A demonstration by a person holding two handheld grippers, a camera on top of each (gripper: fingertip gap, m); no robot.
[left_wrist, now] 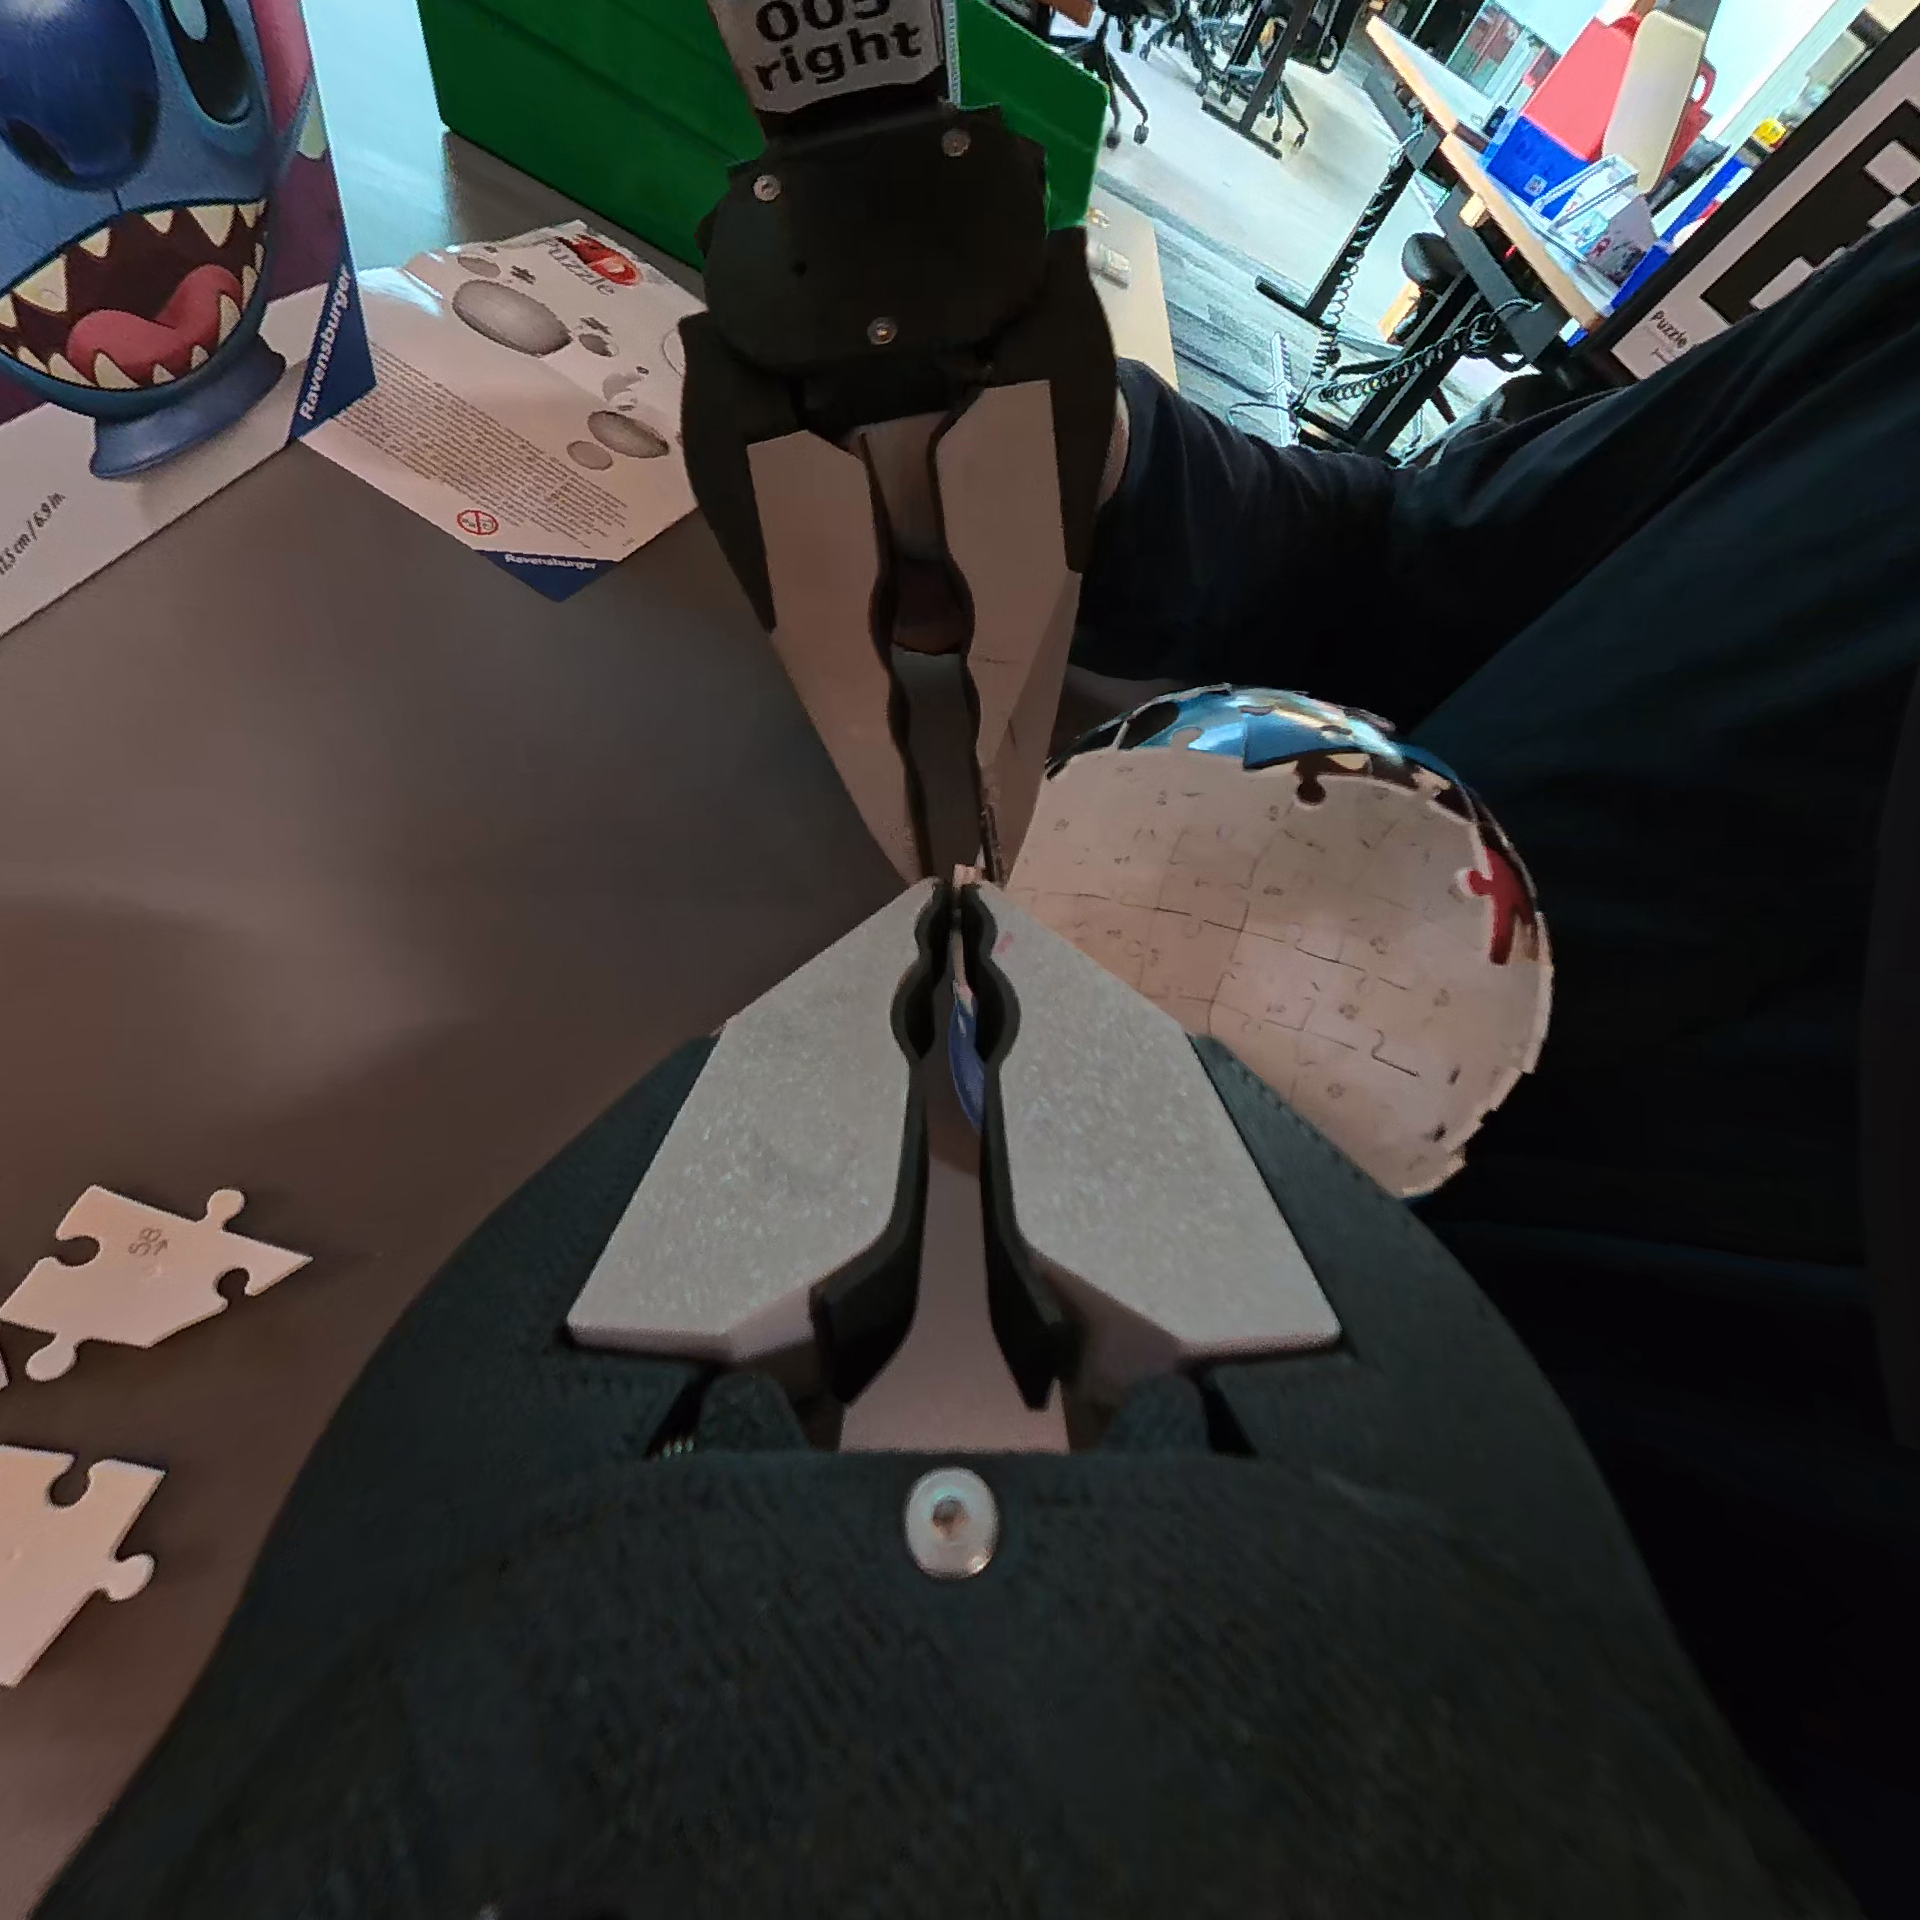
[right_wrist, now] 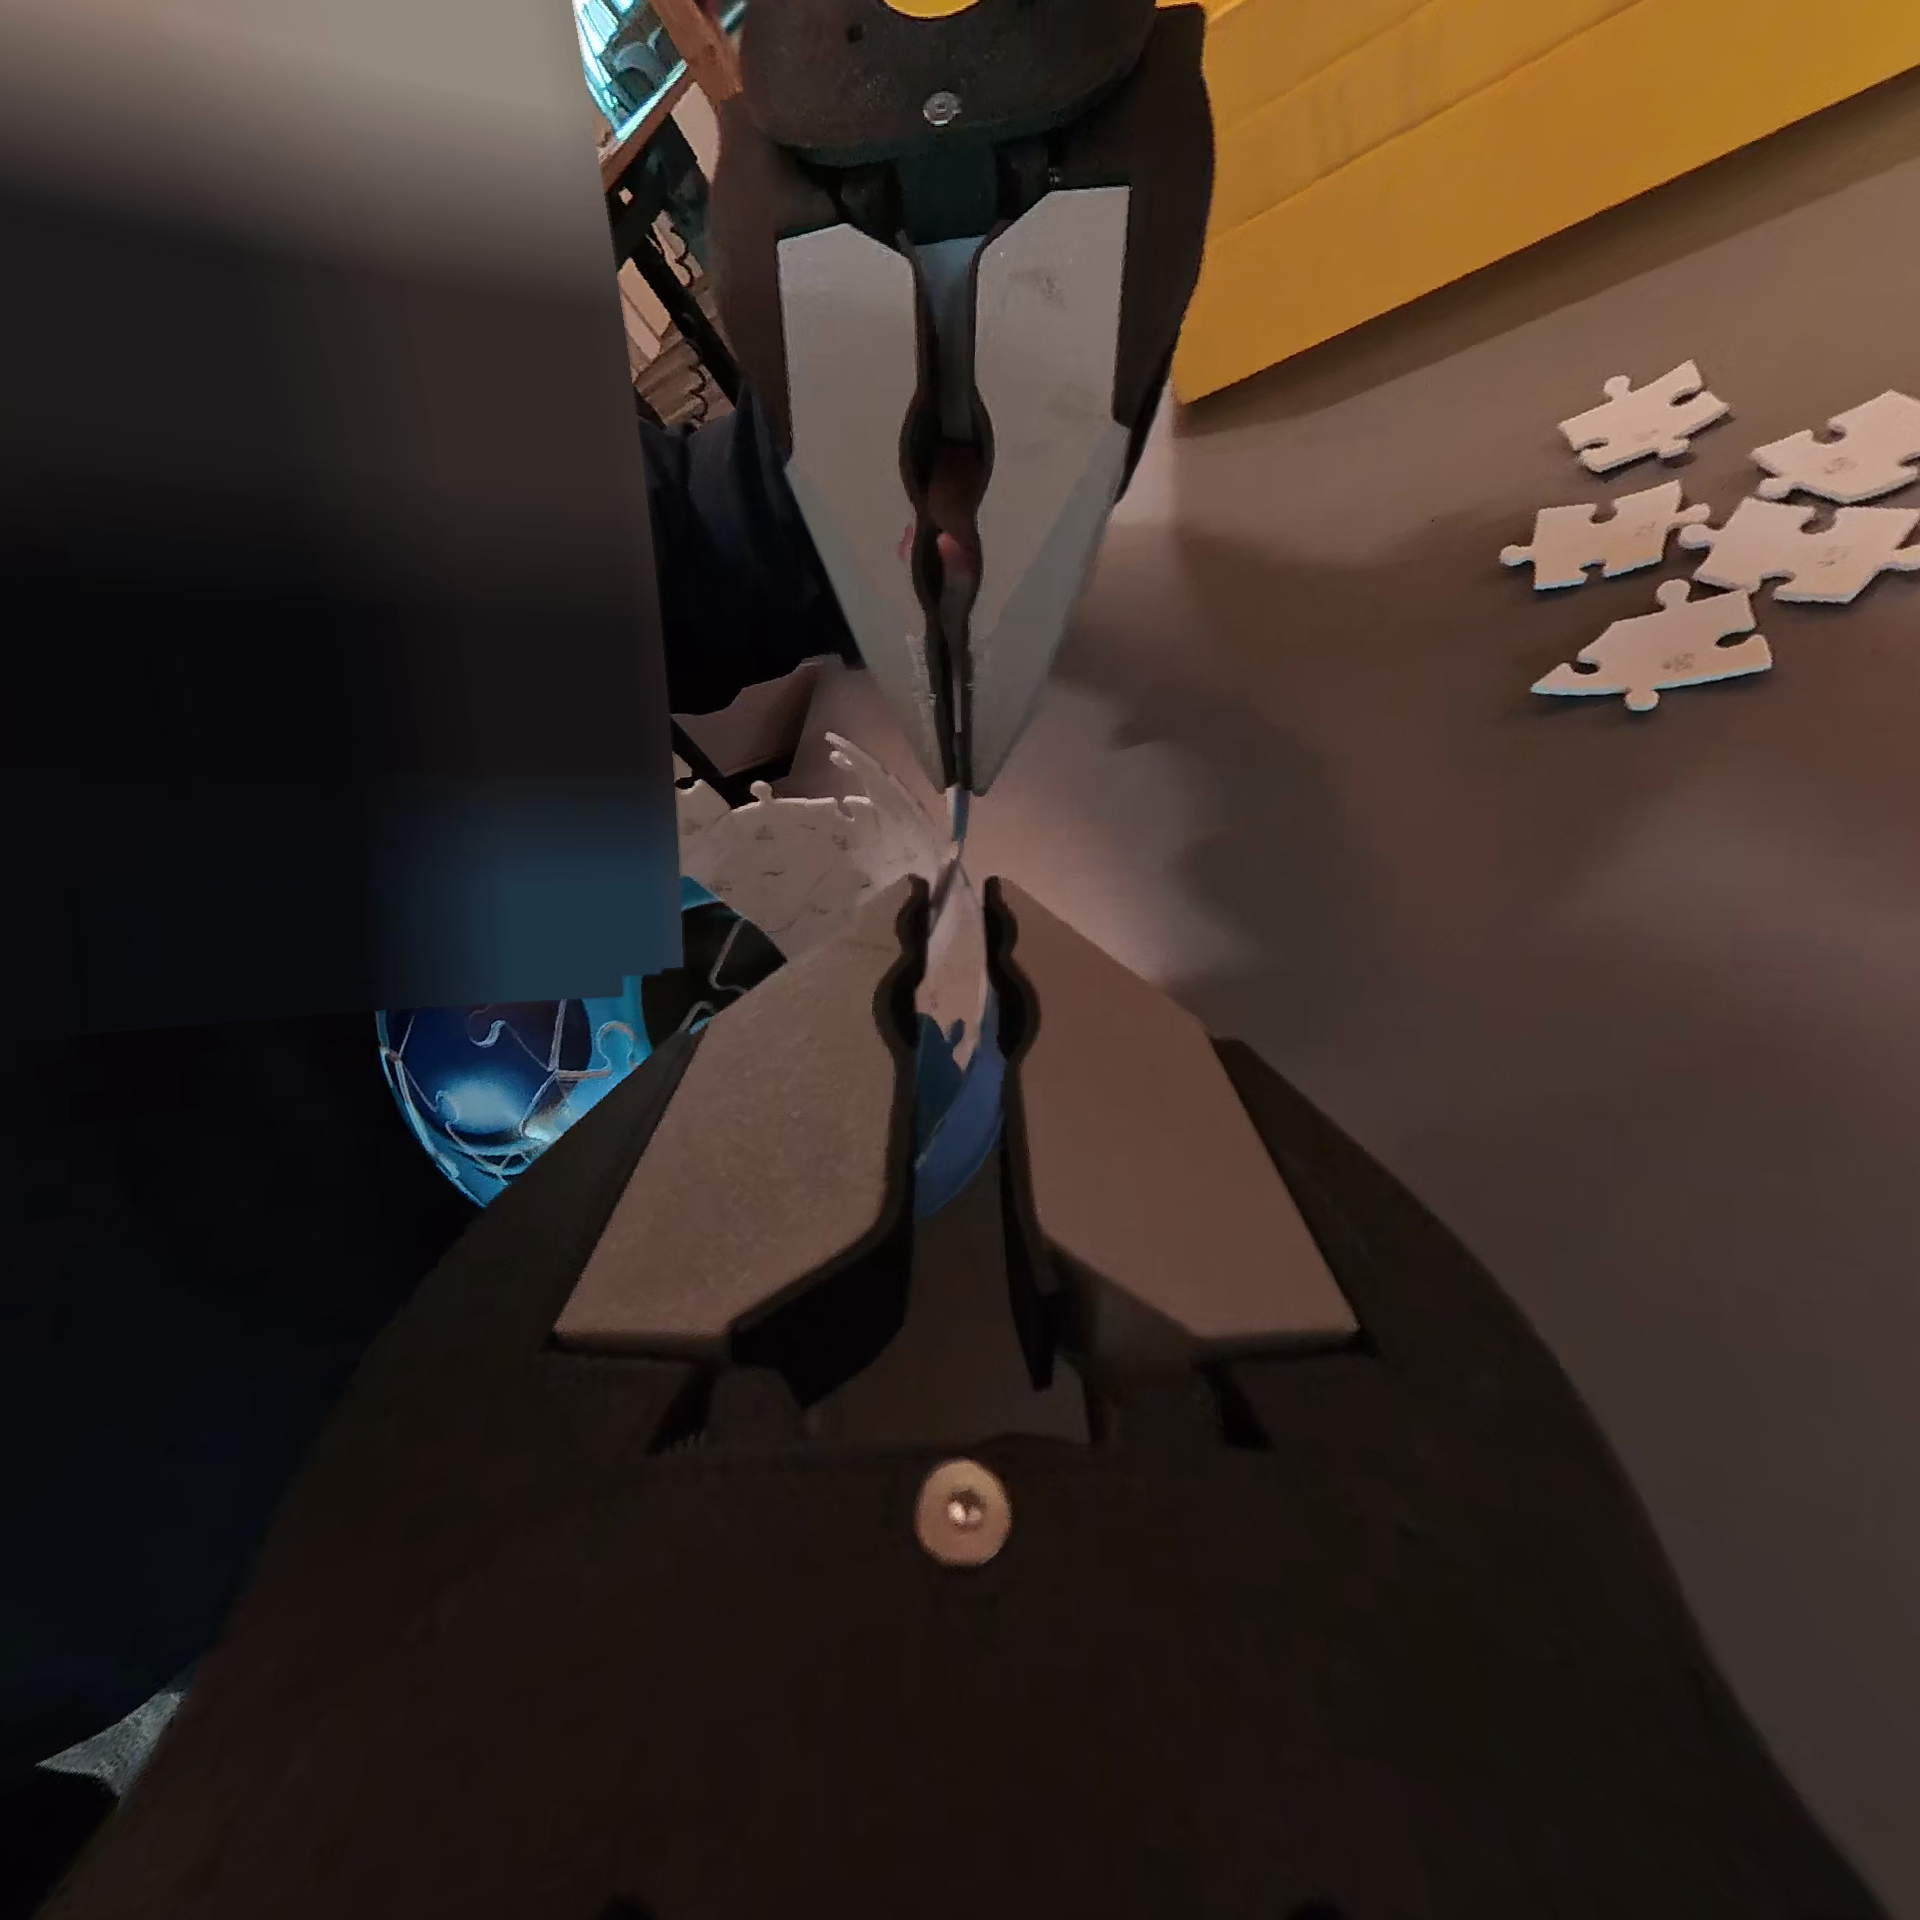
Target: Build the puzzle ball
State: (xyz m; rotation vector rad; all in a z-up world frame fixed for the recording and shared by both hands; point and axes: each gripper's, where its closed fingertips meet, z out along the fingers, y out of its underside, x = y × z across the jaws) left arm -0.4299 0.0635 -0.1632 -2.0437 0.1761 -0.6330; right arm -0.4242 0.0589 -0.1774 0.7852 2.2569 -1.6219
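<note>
The half-built puzzle ball [left_wrist: 1278,935] is an open shell, white inside and blue outside, held above the dark table. My left gripper [left_wrist: 956,899] is shut on the shell's left rim; a blue sliver shows between its fingers. My right gripper [left_wrist: 951,857] comes in from the far side, tip to tip with the left one, shut on the same rim. In the right wrist view my right gripper [right_wrist: 951,899] has the thin curved edge between its fingers, the left gripper [right_wrist: 961,774] is opposite it, and the ball [right_wrist: 499,1101] shows at the lower left.
Loose white puzzle pieces lie on the table [left_wrist: 145,1268] [right_wrist: 1662,540]. The puzzle box [left_wrist: 156,260], an instruction sheet [left_wrist: 520,416] and a green bin [left_wrist: 623,94] stand at the back. There is a yellow bin [right_wrist: 1455,156]. A person's dark sleeve [left_wrist: 1558,623] is behind the ball. The tips of both grippers are at nearly the same place.
</note>
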